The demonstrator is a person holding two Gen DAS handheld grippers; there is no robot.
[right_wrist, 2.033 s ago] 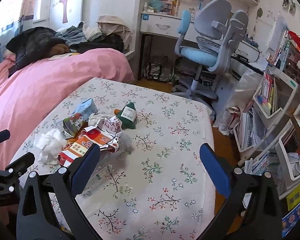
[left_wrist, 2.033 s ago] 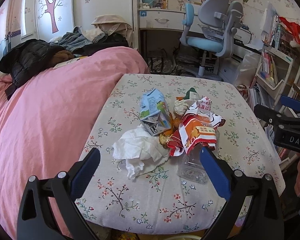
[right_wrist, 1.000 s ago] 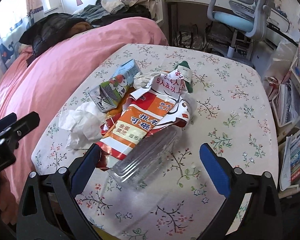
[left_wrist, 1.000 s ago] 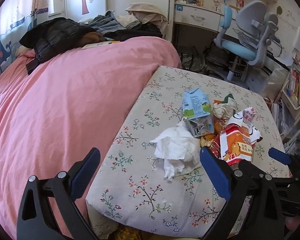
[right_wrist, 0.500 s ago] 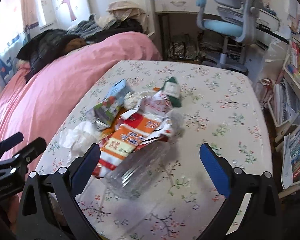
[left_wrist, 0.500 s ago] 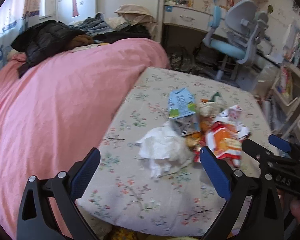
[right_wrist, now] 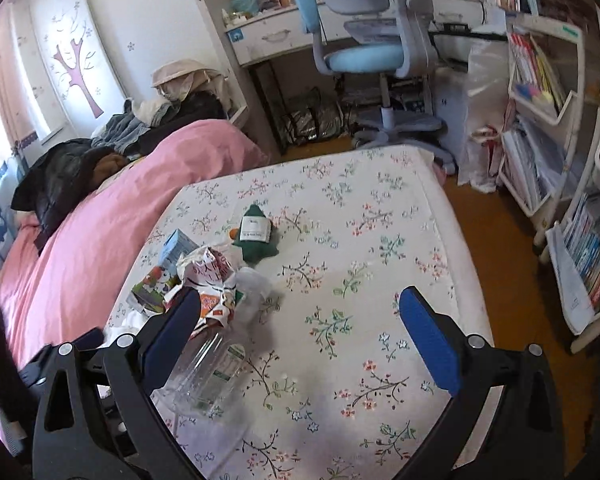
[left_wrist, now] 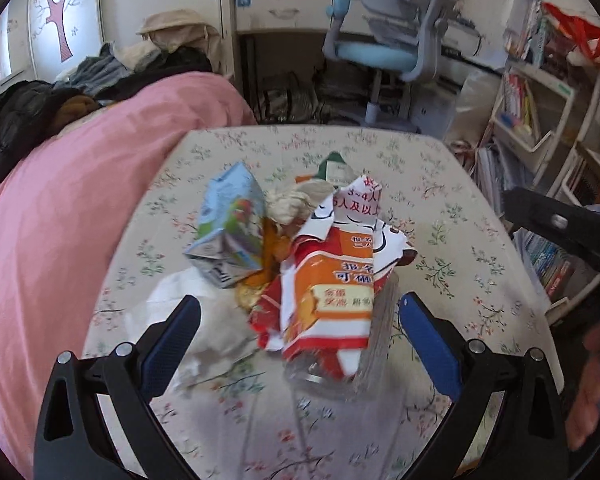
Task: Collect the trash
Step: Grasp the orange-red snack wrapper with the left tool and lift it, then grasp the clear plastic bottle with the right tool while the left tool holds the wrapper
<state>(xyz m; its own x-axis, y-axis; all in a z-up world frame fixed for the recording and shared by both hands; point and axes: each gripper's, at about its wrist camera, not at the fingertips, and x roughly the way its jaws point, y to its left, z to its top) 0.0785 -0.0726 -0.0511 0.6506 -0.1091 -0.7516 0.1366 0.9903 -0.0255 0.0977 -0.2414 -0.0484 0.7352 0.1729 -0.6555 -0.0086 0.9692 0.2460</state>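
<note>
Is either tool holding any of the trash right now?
No. The left tool and right tool are both open and empty, above the trash pile.

The trash lies in one messy pile on the flowery table [left_wrist: 440,200]. A big orange and red snack bag [left_wrist: 332,284] sits on top, torn open and crumpled, with red writing on its white end. Under its near end lies a clear plastic bottle [right_wrist: 208,368], empty and on its side. Just left of the bag is a squashed blue drink carton [left_wrist: 230,228] with bright pictures, tilted up. A crumpled white tissue [left_wrist: 204,332] lies in front of the carton. At the far side of the pile sits a small dark green pouch [right_wrist: 256,236] with a white label.
</note>
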